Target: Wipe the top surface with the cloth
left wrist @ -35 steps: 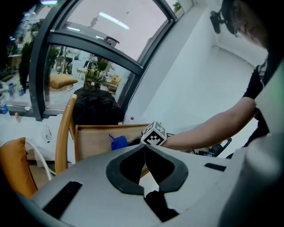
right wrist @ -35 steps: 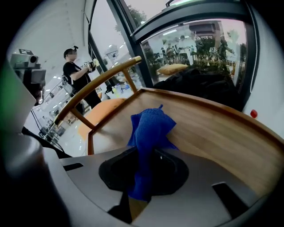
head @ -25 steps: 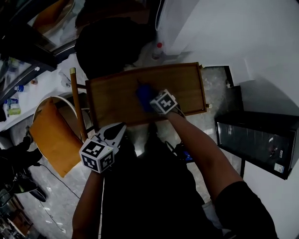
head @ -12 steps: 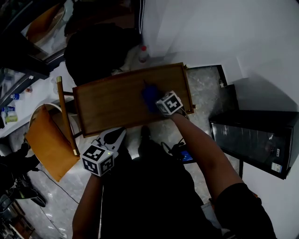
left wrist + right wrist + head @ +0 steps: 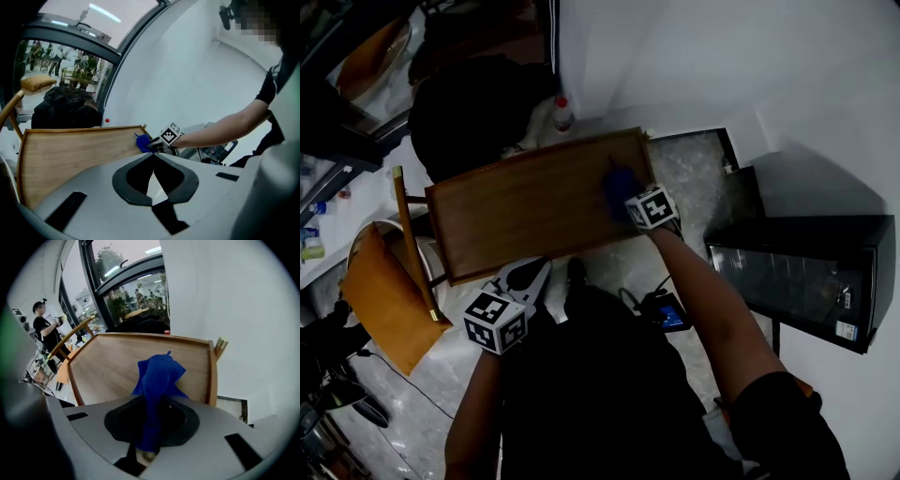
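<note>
One blue cloth (image 5: 157,376), pinched in the right hand-held gripper (image 5: 628,197), touches the wooden top (image 5: 525,206); left hand-held gripper (image 5: 153,154) closed, empty.

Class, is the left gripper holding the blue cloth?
No, the cloth sits clamped in the right gripper; the left gripper is shut and empty.

Your left gripper (image 5: 153,156): jaws together, nothing between them, sitting off the near edge of the wooden top (image 5: 70,150). At the top's far right corner, your right gripper (image 5: 158,144) has the blue cloth (image 5: 142,142) on the wood.
</note>
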{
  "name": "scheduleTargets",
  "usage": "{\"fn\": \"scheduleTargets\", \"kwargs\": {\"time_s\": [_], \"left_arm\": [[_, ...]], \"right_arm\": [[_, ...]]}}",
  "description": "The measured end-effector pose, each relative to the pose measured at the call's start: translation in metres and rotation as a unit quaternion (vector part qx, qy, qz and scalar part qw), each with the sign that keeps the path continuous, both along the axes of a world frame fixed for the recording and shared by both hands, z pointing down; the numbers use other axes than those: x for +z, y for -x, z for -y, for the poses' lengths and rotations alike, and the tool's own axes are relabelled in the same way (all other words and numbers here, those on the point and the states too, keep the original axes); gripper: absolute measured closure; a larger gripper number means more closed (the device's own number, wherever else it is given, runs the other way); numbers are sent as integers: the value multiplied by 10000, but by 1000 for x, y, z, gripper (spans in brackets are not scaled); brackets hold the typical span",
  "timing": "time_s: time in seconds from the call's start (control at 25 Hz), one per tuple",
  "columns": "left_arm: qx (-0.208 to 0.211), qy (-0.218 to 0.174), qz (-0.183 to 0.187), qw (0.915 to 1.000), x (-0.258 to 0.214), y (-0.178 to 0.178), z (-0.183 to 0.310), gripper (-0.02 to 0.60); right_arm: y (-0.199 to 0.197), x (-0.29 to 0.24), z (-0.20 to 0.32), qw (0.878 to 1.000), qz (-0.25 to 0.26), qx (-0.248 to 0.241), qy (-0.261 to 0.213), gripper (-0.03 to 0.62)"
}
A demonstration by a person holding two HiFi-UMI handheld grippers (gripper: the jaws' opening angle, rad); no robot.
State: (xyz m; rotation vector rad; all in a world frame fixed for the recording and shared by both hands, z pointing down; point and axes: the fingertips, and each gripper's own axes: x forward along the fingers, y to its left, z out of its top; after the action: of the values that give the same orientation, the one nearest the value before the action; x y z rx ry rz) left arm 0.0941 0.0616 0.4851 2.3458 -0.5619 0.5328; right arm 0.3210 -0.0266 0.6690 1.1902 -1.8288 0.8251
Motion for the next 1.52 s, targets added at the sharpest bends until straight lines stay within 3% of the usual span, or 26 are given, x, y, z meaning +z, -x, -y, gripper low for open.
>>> {"fn": "scheduleTargets", "kwargs": {"time_s": [0.32,0.56,0.68,0.76,0.88,1.0,1.16,1.36,1.52], "left_arm": [[-17,1,-126,9999,-2,-4,0,569],[-188,-35,-148,9997,-2,28,4,569],[-342,-49,-155,9993,-5,57,6,569],[-453,-5,-153,9989,-5,81,7,569],[-521,45,-168,9985,-5,115,11,569],[-550,58,-114,9984,-5,148,11,569],[-850,115,-139,9962,-8,200,13,569],[-1171,157,-190,9928,-10,253,14,569],[-1158,79,-10,9932,-5,280,12,569]], "right_arm": [[-33,-5,-1,9947,-901,461,201,528],[-54,-6,1,9841,-1259,1200,348,528],[-38,-12,-2,9850,-1050,1346,237,528],[11,-19,6,9930,-536,1054,-2,528],[122,-26,19,9993,286,193,-147,528],[240,-42,27,9932,1022,-485,-262,528],[373,-50,20,9775,1831,-1038,-107,528],[476,-36,6,9641,2435,-910,536,528],[518,-17,-3,9652,2340,-933,707,528]]}}
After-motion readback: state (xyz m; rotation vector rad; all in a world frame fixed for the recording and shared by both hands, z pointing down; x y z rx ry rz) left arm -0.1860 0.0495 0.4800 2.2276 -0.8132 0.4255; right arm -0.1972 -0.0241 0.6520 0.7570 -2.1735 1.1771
